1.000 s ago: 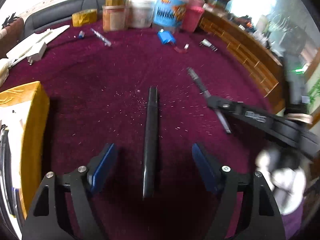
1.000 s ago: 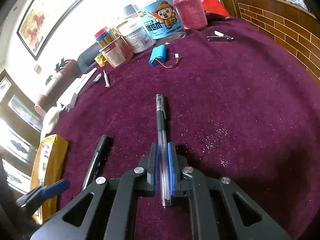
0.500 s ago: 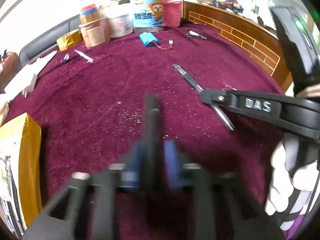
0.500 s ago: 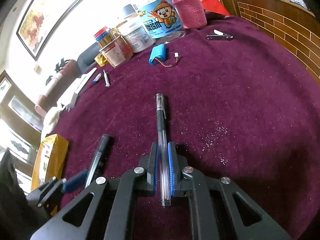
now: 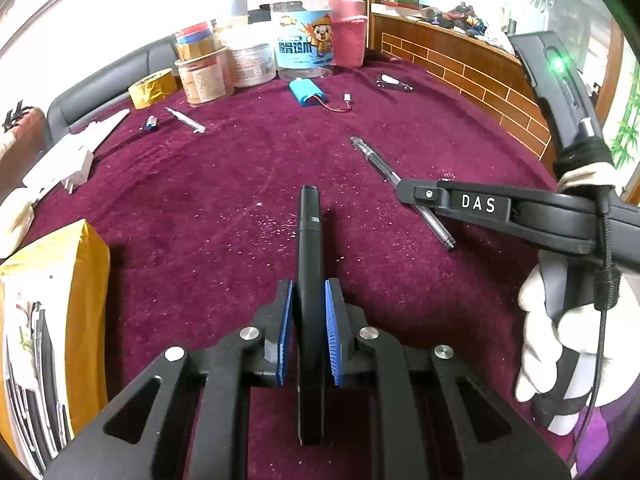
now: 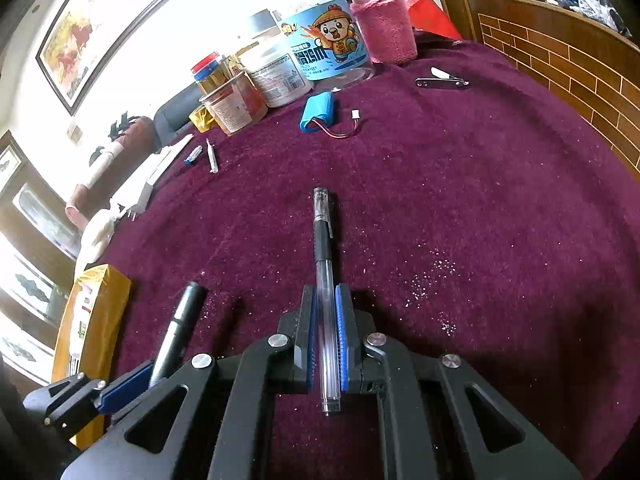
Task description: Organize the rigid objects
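Note:
My left gripper (image 5: 309, 296) is shut on a black marker (image 5: 309, 240) that points away over the maroon tablecloth (image 5: 200, 184). The marker also shows in the right wrist view (image 6: 178, 332), with the left gripper's blue pad (image 6: 124, 386) beside it. My right gripper (image 6: 325, 304) is shut on a clear pen with a black grip (image 6: 323, 240), held near its rear end. In the left wrist view the pen (image 5: 384, 168) sticks out of the right gripper (image 5: 404, 191) at the right.
A yellow package (image 5: 60, 300) lies at the left. Jars and tubs (image 5: 256, 64), a blue battery pack (image 5: 308, 94), nail clippers (image 5: 394, 84), a small white tool (image 5: 186, 120) and a tape roll (image 5: 152, 88) lie at the far side. A brick ledge (image 5: 480, 80) borders the right.
My left gripper has closed on the black marker, which lay between its open fingers a second ago, and tilted up. The right gripper keeps holding the pen, almost still.

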